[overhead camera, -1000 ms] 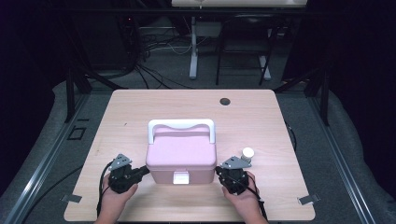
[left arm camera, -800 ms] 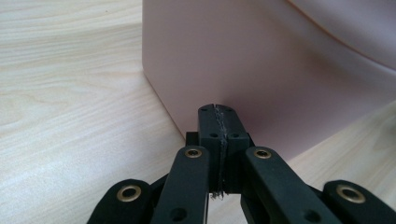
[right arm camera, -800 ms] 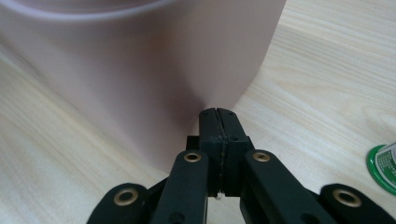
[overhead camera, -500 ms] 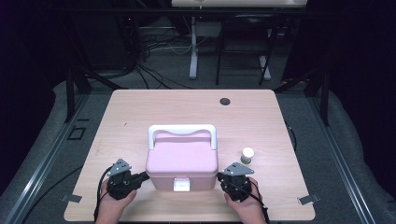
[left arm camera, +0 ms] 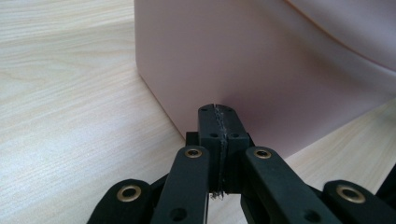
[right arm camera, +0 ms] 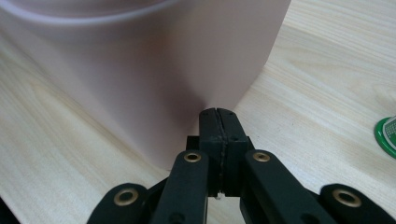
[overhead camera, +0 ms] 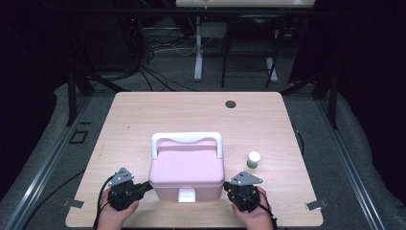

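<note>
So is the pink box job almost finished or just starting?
Just starting, it seems. Nothing looks done: the pink box sits shut on the table, its white handle lying flat, and the little bottle stands beside it. In hand: the left gripper and right gripper, both shut, press against the box's sides. Opening or moving it is probably still to come.

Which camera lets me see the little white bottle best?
The high view: there the little white bottle stands whole on the table, right of the pink box. The right gripper view catches just a green and white sliver, likely its base.
</note>
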`<state>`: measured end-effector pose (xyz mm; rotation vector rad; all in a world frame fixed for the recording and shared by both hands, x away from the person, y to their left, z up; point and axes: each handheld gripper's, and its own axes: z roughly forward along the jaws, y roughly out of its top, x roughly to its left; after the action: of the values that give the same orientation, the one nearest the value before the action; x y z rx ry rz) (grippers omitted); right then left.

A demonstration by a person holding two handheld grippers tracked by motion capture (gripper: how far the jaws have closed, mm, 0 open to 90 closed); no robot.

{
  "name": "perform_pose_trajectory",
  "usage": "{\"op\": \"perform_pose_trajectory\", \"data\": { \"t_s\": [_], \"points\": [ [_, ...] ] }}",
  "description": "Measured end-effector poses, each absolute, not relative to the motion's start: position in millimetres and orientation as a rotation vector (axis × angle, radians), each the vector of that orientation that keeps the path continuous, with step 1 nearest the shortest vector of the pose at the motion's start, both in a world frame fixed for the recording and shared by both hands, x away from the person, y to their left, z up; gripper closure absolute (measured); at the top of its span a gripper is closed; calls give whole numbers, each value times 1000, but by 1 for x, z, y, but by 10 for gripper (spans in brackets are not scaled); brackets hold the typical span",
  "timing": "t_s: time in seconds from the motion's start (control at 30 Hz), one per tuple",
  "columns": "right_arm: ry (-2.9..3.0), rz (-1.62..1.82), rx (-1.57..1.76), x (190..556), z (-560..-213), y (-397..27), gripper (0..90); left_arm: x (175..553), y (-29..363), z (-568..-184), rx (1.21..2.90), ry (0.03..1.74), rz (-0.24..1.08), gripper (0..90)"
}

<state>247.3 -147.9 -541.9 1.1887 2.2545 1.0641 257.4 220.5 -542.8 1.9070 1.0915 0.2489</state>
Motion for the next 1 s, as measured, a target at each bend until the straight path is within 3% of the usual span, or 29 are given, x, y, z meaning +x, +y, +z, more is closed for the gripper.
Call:
{"op": "perform_pose_trajectory", "data": {
  "t_s": [0.77,0.87,1.0],
  "points": [
    [2269,1088,1207,232,-543,-153,896,248,221,-543,1913,1071,225,900],
    [2262,1099,1210,233,-543,-155,855,249,222,-543,1916,1077,217,895],
    [2235,1100,1213,237,-543,-157,763,255,228,-543,1881,1096,191,791]
  ]
}}
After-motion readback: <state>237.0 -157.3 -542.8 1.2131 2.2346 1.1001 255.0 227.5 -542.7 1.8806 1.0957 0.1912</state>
